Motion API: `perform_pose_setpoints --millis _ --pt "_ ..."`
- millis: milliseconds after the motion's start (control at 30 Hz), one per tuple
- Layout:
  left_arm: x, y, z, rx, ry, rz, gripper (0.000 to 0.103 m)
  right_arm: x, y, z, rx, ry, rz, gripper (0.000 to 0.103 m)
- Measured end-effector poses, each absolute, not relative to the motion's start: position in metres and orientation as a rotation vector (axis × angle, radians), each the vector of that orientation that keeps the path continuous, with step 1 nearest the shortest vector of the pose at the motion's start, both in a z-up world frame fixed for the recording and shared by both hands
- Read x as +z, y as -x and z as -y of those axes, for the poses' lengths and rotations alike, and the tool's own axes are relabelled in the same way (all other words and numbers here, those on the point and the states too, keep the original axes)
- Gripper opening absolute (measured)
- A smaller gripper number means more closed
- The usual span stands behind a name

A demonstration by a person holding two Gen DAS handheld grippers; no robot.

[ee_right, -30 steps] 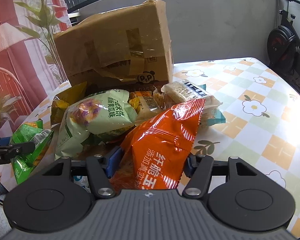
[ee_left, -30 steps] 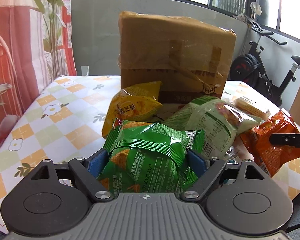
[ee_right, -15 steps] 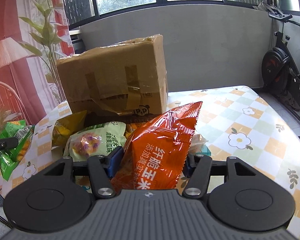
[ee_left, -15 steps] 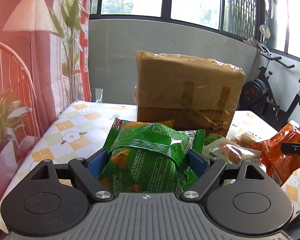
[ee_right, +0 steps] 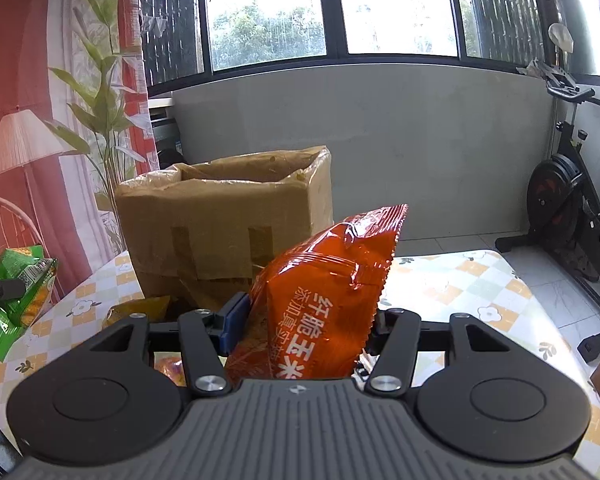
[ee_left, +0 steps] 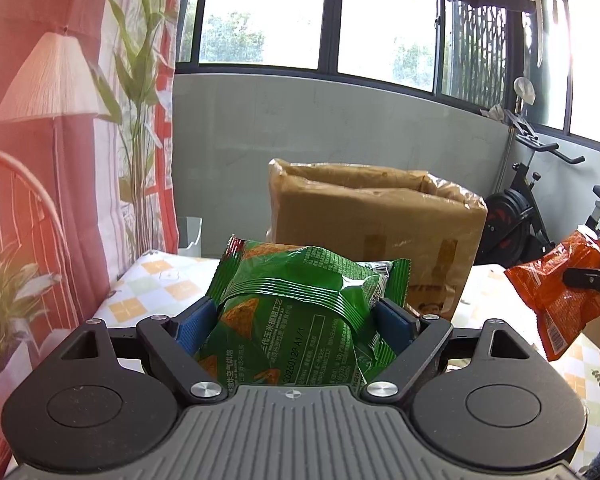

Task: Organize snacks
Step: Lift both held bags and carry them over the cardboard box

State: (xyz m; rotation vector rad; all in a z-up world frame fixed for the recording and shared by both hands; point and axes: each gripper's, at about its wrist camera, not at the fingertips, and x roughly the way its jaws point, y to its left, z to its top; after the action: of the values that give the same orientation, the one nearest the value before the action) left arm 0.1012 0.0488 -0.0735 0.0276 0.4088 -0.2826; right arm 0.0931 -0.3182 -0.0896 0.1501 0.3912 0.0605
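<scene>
Snacks have come up off the bench: the left gripper [ee_left: 296,312] has its jaws clamped on the green bag [ee_left: 300,316], the right gripper [ee_right: 304,320] on the orange bag [ee_right: 324,300], both lifted level with the open cardboard box [ee_right: 224,224], whose mouth now shows, likely the drop point.
</scene>
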Motion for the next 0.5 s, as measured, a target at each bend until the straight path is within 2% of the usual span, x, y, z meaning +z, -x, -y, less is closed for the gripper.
perform_pose_setpoints --millis 233,500 --pt "-0.041 -0.132 -0.033 -0.308 -0.039 -0.364 0.088 -0.05 -0.124 0.323 0.095 -0.144 -0.315 0.057" --pt "-0.002 -0.205 0.002 -0.377 -0.059 -0.311 0.088 -0.005 -0.202 0.317 0.121 -0.071 -0.215 0.057"
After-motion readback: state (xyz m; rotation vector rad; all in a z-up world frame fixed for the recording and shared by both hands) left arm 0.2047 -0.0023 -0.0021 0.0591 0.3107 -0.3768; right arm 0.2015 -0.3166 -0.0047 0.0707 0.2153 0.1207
